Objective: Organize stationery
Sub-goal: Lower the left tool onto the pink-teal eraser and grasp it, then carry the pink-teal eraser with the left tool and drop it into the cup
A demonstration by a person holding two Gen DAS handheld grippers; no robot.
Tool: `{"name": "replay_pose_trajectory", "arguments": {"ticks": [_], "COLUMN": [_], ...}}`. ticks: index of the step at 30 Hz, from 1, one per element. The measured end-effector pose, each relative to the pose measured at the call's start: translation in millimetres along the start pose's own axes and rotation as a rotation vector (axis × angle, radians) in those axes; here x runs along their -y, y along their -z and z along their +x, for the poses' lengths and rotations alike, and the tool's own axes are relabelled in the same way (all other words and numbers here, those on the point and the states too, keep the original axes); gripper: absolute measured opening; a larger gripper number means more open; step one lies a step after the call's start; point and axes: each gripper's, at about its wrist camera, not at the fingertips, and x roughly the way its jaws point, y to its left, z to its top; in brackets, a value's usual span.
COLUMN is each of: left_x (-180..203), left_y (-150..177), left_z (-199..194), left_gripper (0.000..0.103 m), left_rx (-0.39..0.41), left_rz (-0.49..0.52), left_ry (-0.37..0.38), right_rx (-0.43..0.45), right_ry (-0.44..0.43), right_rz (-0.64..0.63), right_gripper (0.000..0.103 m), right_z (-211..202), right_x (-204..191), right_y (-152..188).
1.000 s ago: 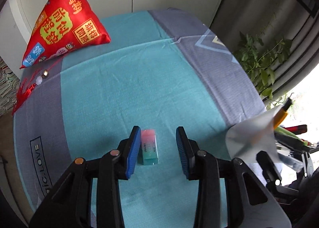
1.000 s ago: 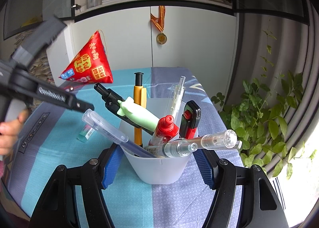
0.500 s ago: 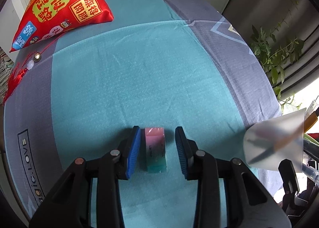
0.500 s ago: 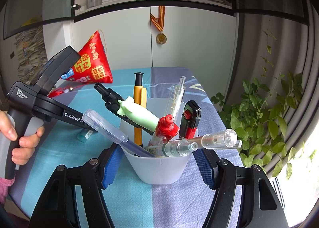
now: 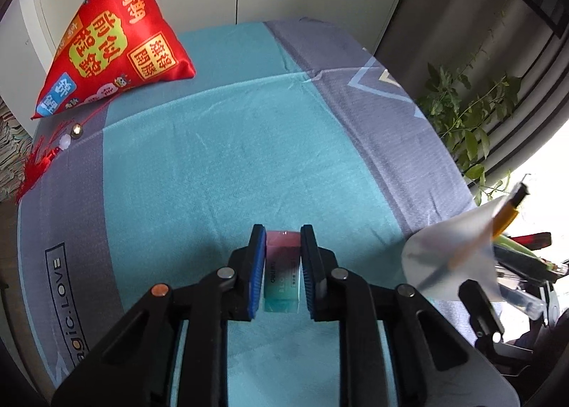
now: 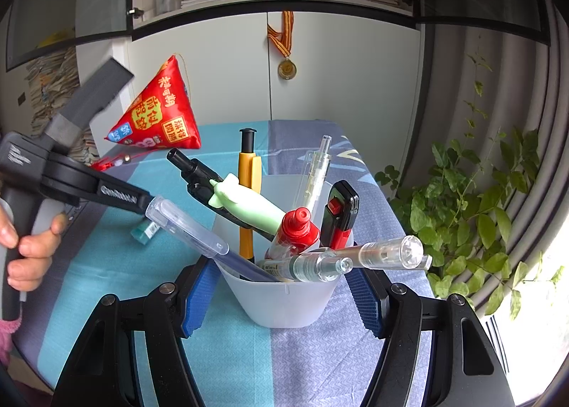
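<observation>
A pink-to-teal eraser (image 5: 282,275) lies lengthwise between the blue pads of my left gripper (image 5: 283,233), whose jaws are closing; both pads press its long sides. In the right wrist view the eraser (image 6: 144,232) hangs under the left gripper's tip (image 6: 142,204), just over the teal cloth. My right gripper (image 6: 281,268) is shut on a white translucent cup (image 6: 284,304) that stands on the table. The cup holds several pens, a yellow pen (image 6: 249,172), a red-capped bottle (image 6: 297,229) and a mint-green pen. In the left wrist view the cup (image 5: 451,264) is at the right.
A red pyramid cushion (image 5: 113,51) with a tassel sits at the table's far left. A leafy plant (image 6: 473,215) stands past the right edge. White cabinet doors with a medal (image 6: 286,69) close off the back. A person's hand (image 6: 28,250) grips the left gripper's handle.
The left gripper's jaws have closed from wide apart onto the eraser's sides, and its view has tipped back up toward the cushion. The right gripper and cup have not moved.
</observation>
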Motion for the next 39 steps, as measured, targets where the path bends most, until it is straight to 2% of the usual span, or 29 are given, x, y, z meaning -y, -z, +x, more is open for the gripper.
{"name": "replay_pose_trajectory", "arguments": {"ticks": [4,9,13,15,17,21,28,39], "left_x": [14,44,72,86,98,112,119,129], "left_y": [-4,-11,-18,-21,-23,-27,-26,-20], "left_z": [-31,-74,-96,-100,-98,-80,-50,-51], "left_gripper": [0.018,0.018,0.018,0.018,0.018,0.018,0.018,0.019], "left_rx": [0.071,0.168,0.204,0.218,0.224,0.178,0.135,0.141], "left_rz": [0.025,0.092,0.157,0.189,0.214,0.224,0.236,0.282], "left_ry": [0.063,0.184,0.308,0.340,0.346,0.355,0.287,0.299], "right_rx": [0.000,0.001,0.000,0.001,0.001,0.000,0.000,-0.001], "right_ry": [0.000,0.001,-0.001,0.000,-0.001,-0.002,-0.002,-0.001], "right_rz": [0.000,0.000,0.001,0.000,0.001,0.002,0.002,-0.001], "right_gripper": [0.070,0.070,0.070,0.070,0.070,0.070,0.070,0.070], "right_z": [-1,-1,-1,-1,-1,-2,-2,1], "right_x": [1,1,1,0,1,1,1,1], "right_y": [0,0,0,0,0,0,0,0]}}
